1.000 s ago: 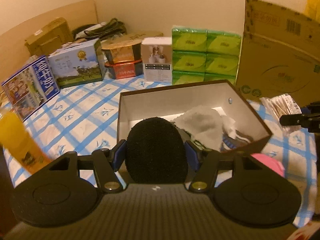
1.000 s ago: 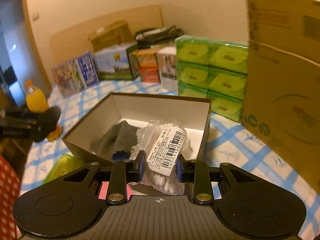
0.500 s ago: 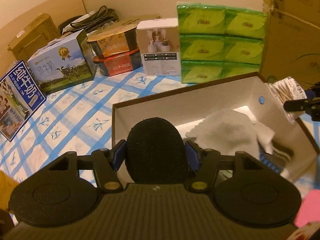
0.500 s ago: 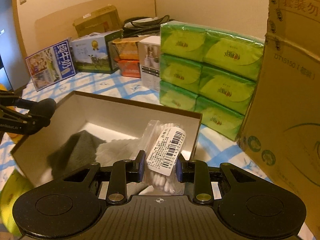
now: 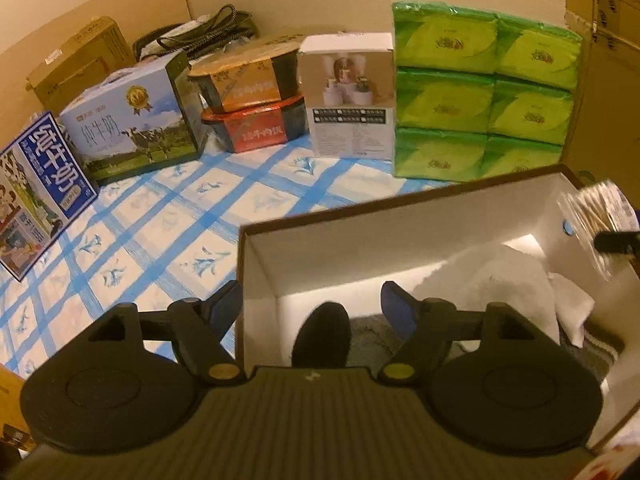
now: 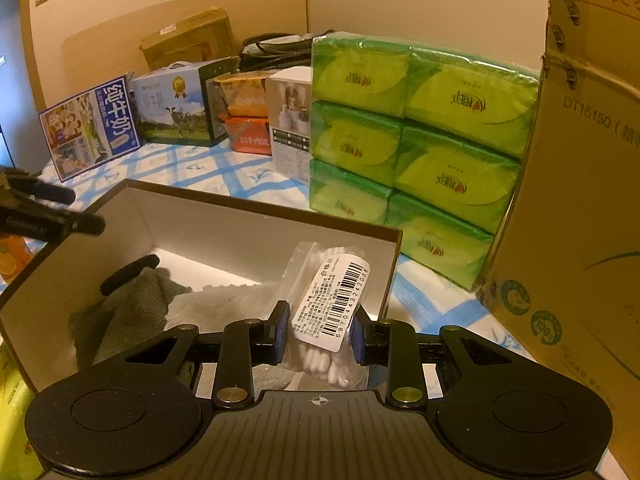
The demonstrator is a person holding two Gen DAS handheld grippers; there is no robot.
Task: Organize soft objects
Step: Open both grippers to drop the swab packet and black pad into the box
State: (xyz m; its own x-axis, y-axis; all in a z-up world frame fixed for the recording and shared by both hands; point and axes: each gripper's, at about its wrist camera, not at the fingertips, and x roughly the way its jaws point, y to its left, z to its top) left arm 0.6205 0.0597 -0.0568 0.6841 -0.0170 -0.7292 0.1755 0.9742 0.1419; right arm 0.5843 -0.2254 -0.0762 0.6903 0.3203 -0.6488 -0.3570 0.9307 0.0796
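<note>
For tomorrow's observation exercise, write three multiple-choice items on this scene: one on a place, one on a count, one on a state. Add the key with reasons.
1. Where is the black sponge?
A. on the tablecloth
B. inside the open box
C. on the tissue packs

2. How many green tissue packs face the camera?
A. four
B. six
C. eight

3. What is the right gripper doing?
A. standing open
B. gripping the bag of cotton swabs
C. gripping a bottle

Key: B, it lies within the box walls; B, two columns of three; B, both pads press the bag.
</note>
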